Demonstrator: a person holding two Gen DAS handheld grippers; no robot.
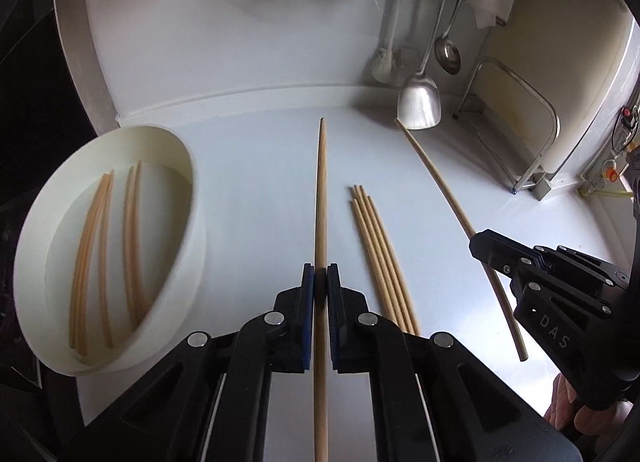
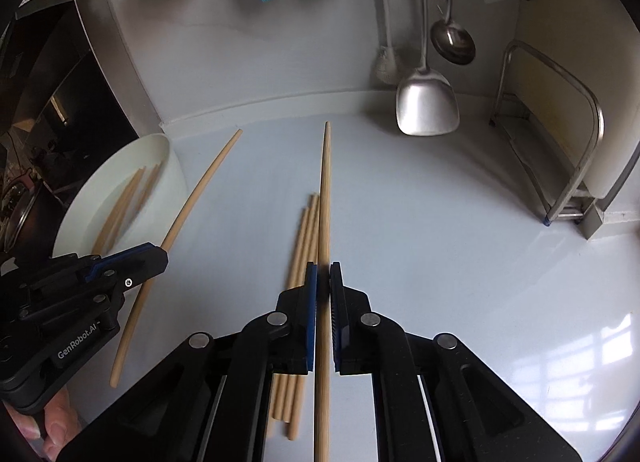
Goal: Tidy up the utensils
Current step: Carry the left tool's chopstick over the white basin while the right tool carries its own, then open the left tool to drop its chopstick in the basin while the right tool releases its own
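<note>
You're partway: the white tub (image 1: 188, 221) already has several chopsticks lying inside. Your left gripper (image 1: 320, 282) is clenched on one chopstick (image 1: 321, 189), lifted just right of the tub; your right gripper (image 2: 323, 282) is clamped on another (image 2: 325, 189), further right. Left to do: those two, plus the loose bundle (image 1: 380, 254) on the counter (image 1: 260, 165) right of the tub.

Your right gripper (image 2: 323, 282) is clamped on a single chopstick (image 2: 325, 197) that runs straight ahead between the jaws. A loose bundle of chopsticks (image 2: 298, 262) lies on the white counter (image 2: 440, 242) just left of it. At the left edge, your left gripper (image 2: 156, 258) pinches a second chopstick (image 2: 192, 201), beside the white bowl (image 2: 168, 159) holding more sticks.
</note>
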